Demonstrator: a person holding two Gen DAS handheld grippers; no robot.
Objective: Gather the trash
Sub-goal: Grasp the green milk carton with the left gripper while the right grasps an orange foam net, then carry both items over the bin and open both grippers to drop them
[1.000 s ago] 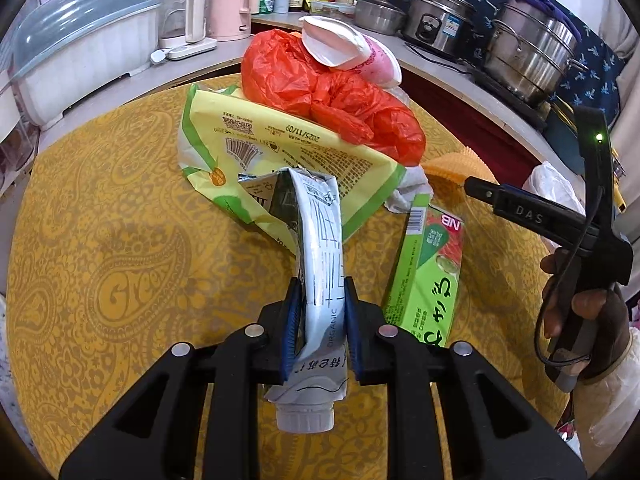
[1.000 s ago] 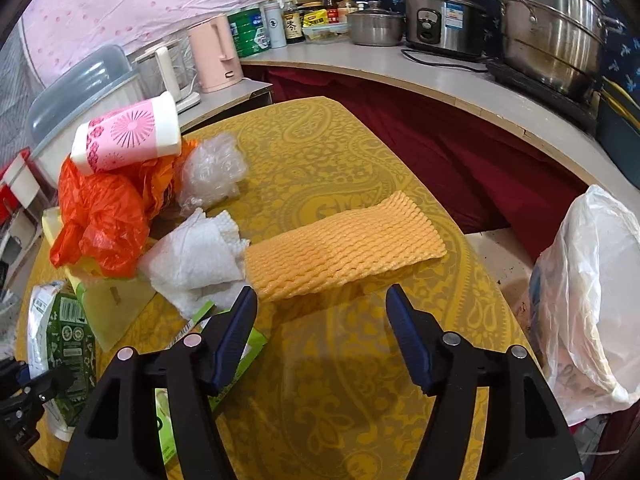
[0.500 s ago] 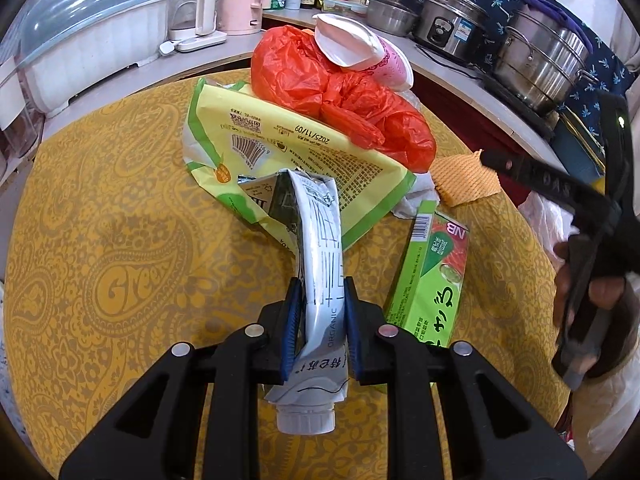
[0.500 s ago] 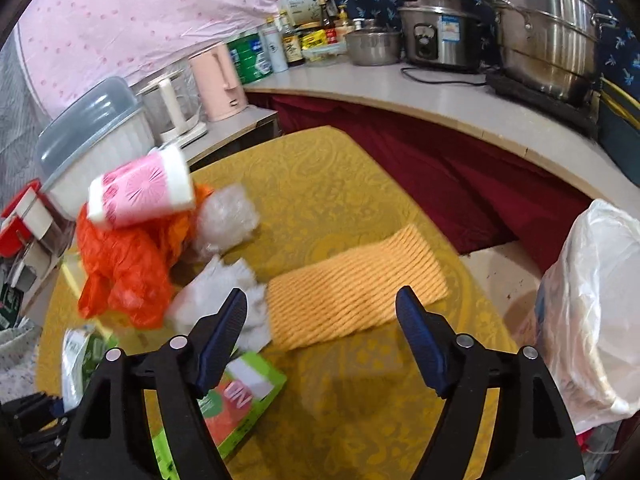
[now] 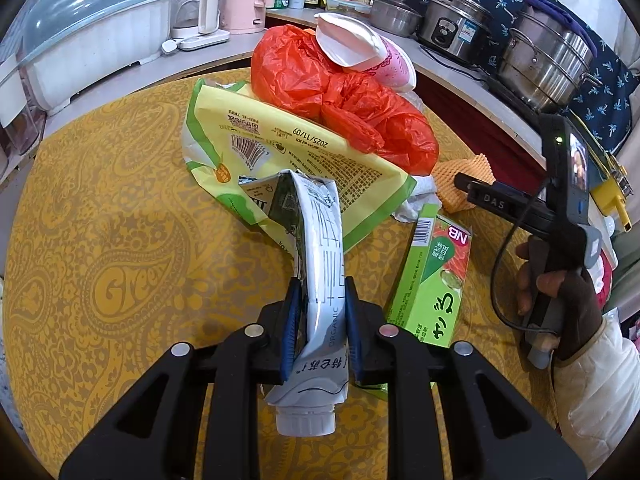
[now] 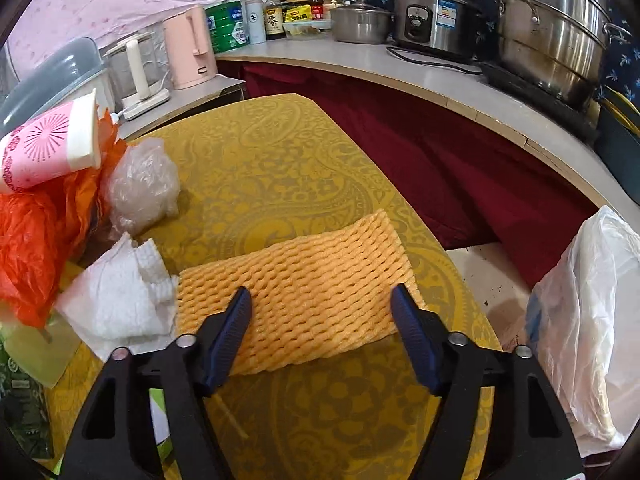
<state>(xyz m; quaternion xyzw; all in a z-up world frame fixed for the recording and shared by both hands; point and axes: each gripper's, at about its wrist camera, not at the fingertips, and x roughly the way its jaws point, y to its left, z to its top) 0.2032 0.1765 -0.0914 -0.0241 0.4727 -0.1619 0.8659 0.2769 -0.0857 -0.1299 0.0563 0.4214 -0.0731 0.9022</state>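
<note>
My left gripper [image 5: 320, 284] is shut on a crushed white drink pouch [image 5: 318, 248] with a cap, held above the yellow table [image 5: 100, 240]. Behind it lie a yellow-green wrapper [image 5: 280, 148], an orange plastic bag [image 5: 340, 96], a pink paper cup [image 5: 368, 52] and a green box [image 5: 436, 280]. My right gripper [image 6: 322, 300] is open, its fingers either side of the near edge of an orange foam net [image 6: 304, 292]. A crumpled white tissue [image 6: 116, 300] lies left of the net. The right gripper also shows in the left wrist view [image 5: 460, 180].
A white plastic bag [image 6: 588, 328] hangs off the table's right edge. A clear crumpled bag [image 6: 140, 184] sits behind the tissue. A counter [image 6: 440, 80] with pots, a kettle and bottles curves behind the table. A white dish box [image 5: 92, 40] stands far left.
My right gripper has moved forward and down until its open fingers straddle the foam net. My left gripper has kept its hold on the pouch and barely moved.
</note>
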